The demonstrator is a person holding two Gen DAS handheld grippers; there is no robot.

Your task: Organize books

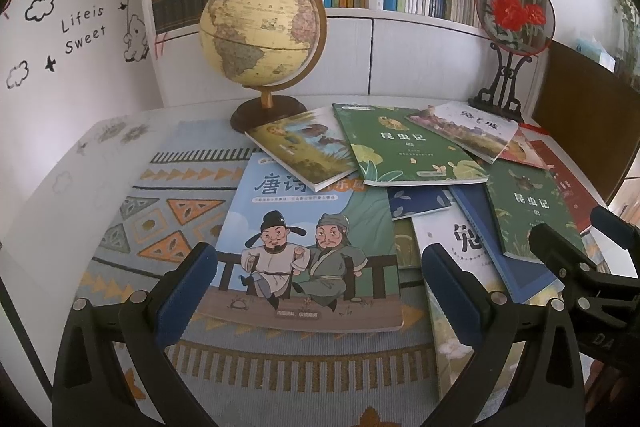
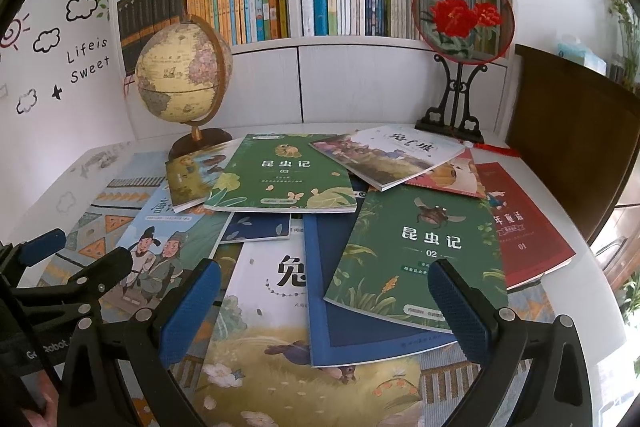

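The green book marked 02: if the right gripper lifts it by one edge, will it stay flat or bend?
The green book marked 02 looks thin and soft-covered, so it would probably droop. It lies tilted across the blue book, so it may slide.

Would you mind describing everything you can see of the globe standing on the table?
The globe is an antique-style sphere in cream and tan with muted map colours, held in a brass-coloured arc on a short gold stem over a round dark wooden base. It stands upright, its axis tilted, at the back of the white table before the bookshelf. A yellow-green picture book lies against or over the base's front edge; nothing else touches it.
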